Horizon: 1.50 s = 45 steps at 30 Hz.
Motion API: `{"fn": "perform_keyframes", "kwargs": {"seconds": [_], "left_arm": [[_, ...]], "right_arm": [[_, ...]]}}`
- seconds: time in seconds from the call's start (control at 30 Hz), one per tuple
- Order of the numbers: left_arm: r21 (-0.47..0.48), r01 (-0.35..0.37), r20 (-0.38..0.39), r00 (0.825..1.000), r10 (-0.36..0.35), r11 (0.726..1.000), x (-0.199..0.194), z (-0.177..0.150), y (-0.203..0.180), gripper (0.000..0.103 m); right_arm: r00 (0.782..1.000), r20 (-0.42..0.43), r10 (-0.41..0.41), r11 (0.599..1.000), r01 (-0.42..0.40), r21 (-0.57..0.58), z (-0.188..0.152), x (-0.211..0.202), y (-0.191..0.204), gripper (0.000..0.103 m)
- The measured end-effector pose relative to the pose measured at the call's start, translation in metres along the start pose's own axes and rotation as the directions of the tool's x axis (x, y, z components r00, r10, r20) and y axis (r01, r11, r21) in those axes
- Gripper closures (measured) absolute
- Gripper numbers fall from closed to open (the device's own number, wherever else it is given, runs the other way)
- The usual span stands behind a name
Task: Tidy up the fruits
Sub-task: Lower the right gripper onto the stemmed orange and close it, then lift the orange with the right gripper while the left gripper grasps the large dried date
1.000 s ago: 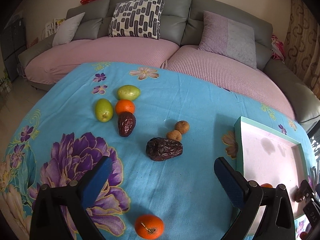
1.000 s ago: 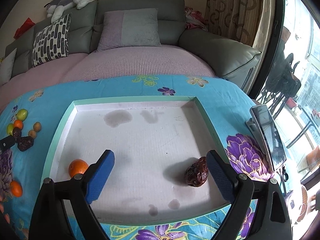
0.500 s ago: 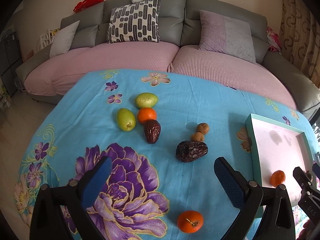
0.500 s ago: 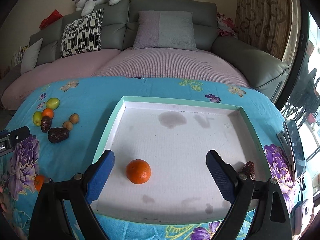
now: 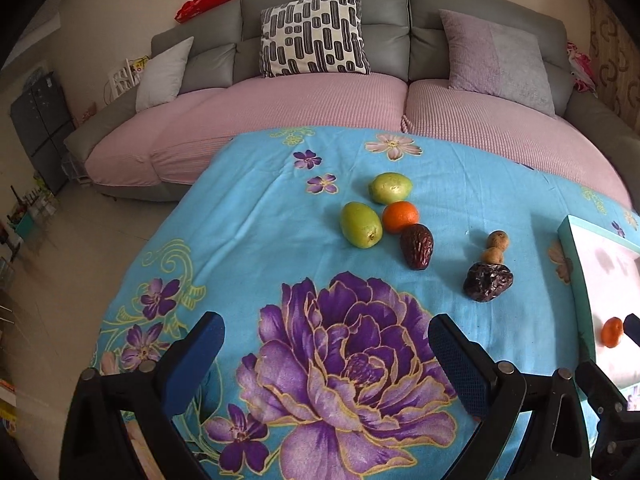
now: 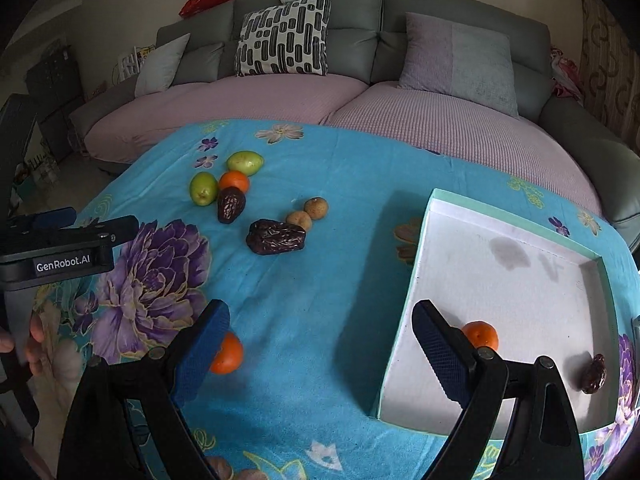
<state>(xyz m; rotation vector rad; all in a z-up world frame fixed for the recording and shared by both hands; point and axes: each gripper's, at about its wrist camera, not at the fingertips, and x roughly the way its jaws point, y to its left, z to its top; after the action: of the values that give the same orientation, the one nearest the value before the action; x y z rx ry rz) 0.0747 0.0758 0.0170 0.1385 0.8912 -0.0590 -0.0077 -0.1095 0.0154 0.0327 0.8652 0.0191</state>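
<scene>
We see the tray [image 6: 416, 264] on the desk [image 6: 320, 320] right, holding a tangerine [image 6: 482, 334] and date [image 6: 595, 374]. Left of it lie two dates [image 6: 276, 237], two longans [image 6: 316, 208], more fruit; sofa [image 6: 360, 92] behind.

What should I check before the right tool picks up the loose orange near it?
1. Right tool open and empty: ok.
2. Loose orange on the cloth, beside the tool's left finger, not between the fingers: not ok.
3. Left tool open, clear of that orange: ok.
4. Tray has free floor; it holds one orange and one date: ok.
5. Orange's stem side: cannot tell.
</scene>
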Motion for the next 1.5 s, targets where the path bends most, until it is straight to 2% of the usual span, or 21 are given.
{"fn": "perform_keyframes", "kwargs": {"seconds": [0.17,0.23,0.37,0.47,0.57,0.67,0.8,0.97,1.03,1.3,1.5], "left_arm": [[-0.026,-0.005,-0.019,1.0,0.004,1.0,0.006,-0.004,0.01,0.0],[-0.029,-0.005,-0.021,1.0,0.005,1.0,0.007,-0.005,0.012,0.0],[-0.033,0.0,-0.025,1.0,-0.001,0.999,0.008,-0.004,0.012,0.0],[-0.04,0.005,-0.021,1.0,-0.006,0.999,0.009,-0.004,0.012,0.0],[-0.041,0.008,-0.026,1.0,-0.009,0.999,0.011,-0.005,0.012,0.0],[-0.039,0.008,-0.034,0.999,-0.01,0.999,0.014,-0.006,0.011,0.0],[-0.037,0.01,-0.033,0.999,-0.012,0.999,0.014,-0.006,0.01,0.0],[-0.037,0.013,-0.03,0.999,-0.014,0.999,0.013,-0.006,0.01,0.0],[-0.034,0.014,-0.03,0.999,-0.015,0.999,0.012,-0.006,0.009,0.0],[-0.029,0.017,-0.029,0.999,-0.018,0.999,0.012,-0.005,0.006,0.0],[-0.075,0.062,-0.026,0.998,-0.065,0.995,0.014,-0.002,0.004,0.0]], "right_arm": [[0.997,-0.057,0.052,0.998,-0.054,-0.039,-0.005,0.016,0.024,0.016],[0.994,-0.082,0.067,0.996,-0.072,-0.05,-0.008,0.022,0.031,0.027],[0.989,-0.121,0.089,0.993,-0.097,-0.06,-0.012,0.032,0.039,0.028],[0.985,-0.14,0.105,0.991,-0.116,-0.071,-0.014,0.037,0.044,0.032],[0.981,-0.163,0.107,0.989,-0.122,-0.085,-0.016,0.043,0.048,0.044],[0.978,-0.176,0.115,0.987,-0.133,-0.089,-0.017,0.046,0.051,0.046],[0.975,-0.179,0.129,0.984,-0.148,-0.097,-0.018,0.047,0.054,0.055],[0.971,-0.202,0.13,0.982,-0.154,-0.111,-0.02,0.051,0.057,0.058],[0.969,-0.206,0.133,0.981,-0.159,-0.114,-0.021,0.051,0.058,0.065],[0.974,-0.173,0.144,0.98,-0.165,-0.109,-0.017,0.041,0.054,0.065],[0.991,-0.118,0.069,0.996,-0.076,-0.056,-0.004,0.029,0.027,0.065]]}}
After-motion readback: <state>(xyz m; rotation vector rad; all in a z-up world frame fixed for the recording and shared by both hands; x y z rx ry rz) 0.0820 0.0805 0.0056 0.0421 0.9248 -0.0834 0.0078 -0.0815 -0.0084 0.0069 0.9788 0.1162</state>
